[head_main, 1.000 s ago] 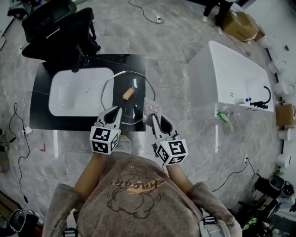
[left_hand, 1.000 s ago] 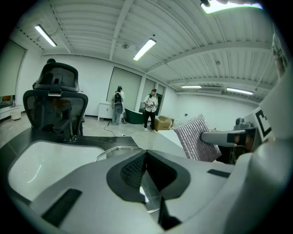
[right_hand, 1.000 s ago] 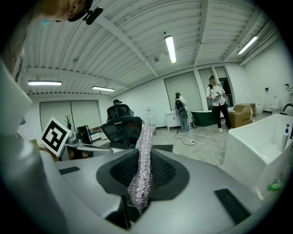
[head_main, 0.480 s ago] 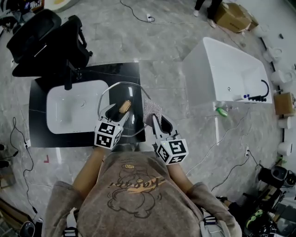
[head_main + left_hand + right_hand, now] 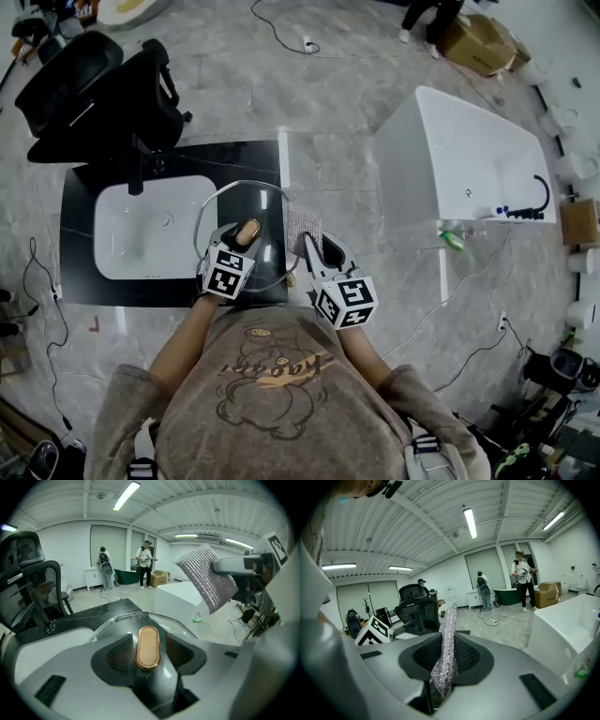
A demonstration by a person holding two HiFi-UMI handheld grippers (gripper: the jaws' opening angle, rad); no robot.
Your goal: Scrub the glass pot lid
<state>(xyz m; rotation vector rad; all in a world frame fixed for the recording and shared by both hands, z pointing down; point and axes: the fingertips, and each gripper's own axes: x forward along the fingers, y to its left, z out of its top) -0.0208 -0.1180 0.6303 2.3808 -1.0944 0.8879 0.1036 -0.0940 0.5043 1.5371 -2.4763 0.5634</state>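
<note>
Black counter [image 5: 84,272]: left gripper [image 5: 148,642] has moved onto the lid [image 5: 272,195] knob [image 5: 247,229], fingers now apart astride it. Right gripper [image 5: 445,660] clamps the scouring cloth [image 5: 447,630]. Knob likely gets gripped next.

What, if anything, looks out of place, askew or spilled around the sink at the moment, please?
Only the glass pot lid stands out. It lies on the black counter rather than in the white basin. Its rim overlaps the basin's right edge and seems to reach past the counter's right edge. Nothing looks spilled or broken.
</note>
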